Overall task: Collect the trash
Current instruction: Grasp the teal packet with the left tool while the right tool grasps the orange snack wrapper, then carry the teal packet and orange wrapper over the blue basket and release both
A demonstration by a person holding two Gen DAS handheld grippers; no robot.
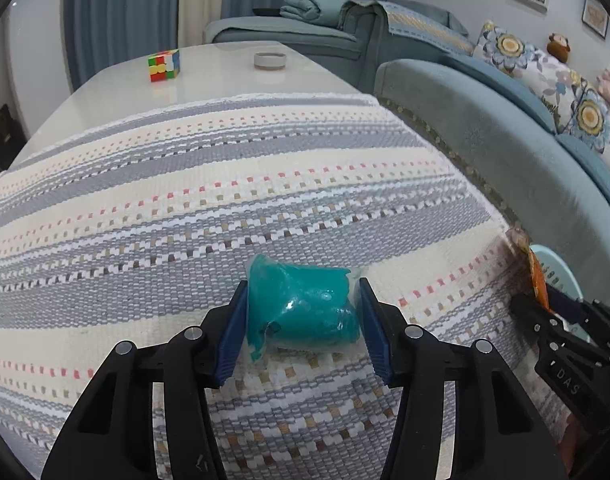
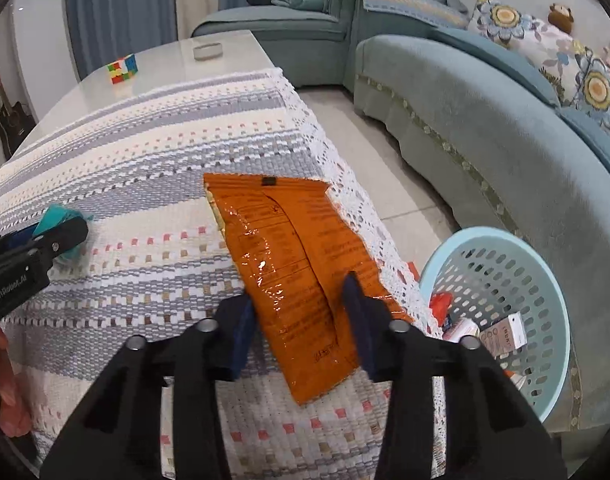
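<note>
A crumpled teal plastic wrapper [image 1: 303, 306] lies on the striped tablecloth [image 1: 225, 184]. My left gripper [image 1: 303, 328] has its blue pads on both sides of it, touching it. It also shows at the left of the right wrist view [image 2: 59, 216]. An orange foil packet [image 2: 297, 276] lies flat near the table's right edge. My right gripper [image 2: 301, 320] straddles the packet's near half, pads pressing its edges so the foil buckles. The packet's edge shows in the left wrist view [image 1: 539, 280].
A light blue perforated basket [image 2: 545, 280] stands on the floor right of the table, holding small boxes and wrappers. A Rubik's cube [image 1: 163, 65] and a round white dish [image 1: 269, 60] sit on the bare far tabletop. A teal sofa [image 2: 485, 120] curves along the right.
</note>
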